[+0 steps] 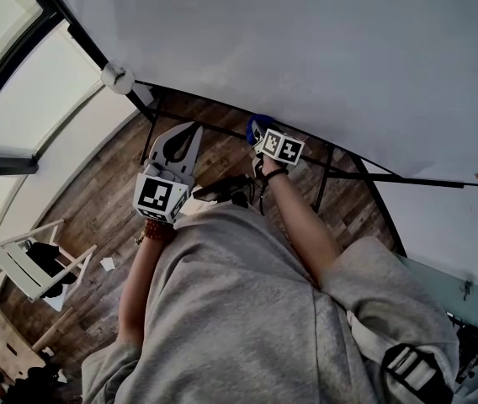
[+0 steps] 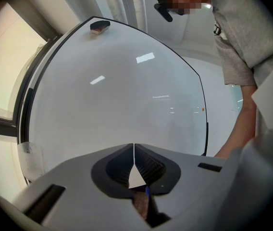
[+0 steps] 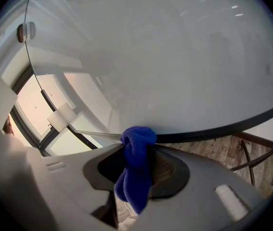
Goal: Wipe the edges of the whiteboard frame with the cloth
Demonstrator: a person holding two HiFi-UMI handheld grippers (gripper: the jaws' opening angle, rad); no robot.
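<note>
The whiteboard [image 1: 323, 49] fills the upper head view, its dark bottom frame edge [image 1: 222, 129] running across. My right gripper [image 1: 257, 131] is shut on a blue cloth [image 3: 135, 163], and the cloth's bunched top presses against the black frame edge [image 3: 223, 128] in the right gripper view. The cloth [image 1: 256, 126] shows as a blue patch at the frame in the head view. My left gripper [image 1: 182, 140] hangs below the frame, shut with nothing between its fingertips [image 2: 134, 150]. In the left gripper view the whiteboard [image 2: 122, 90] lies ahead, with an eraser [image 2: 99, 26] on its top edge.
The board's black stand bars [image 1: 331, 175] cross below the frame over a wooden floor [image 1: 96, 200]. A white corner fitting [image 1: 118, 77] sits at the board's lower left corner. A white folding rack [image 1: 33, 263] stands at lower left. Windows [image 1: 3, 74] are at the left.
</note>
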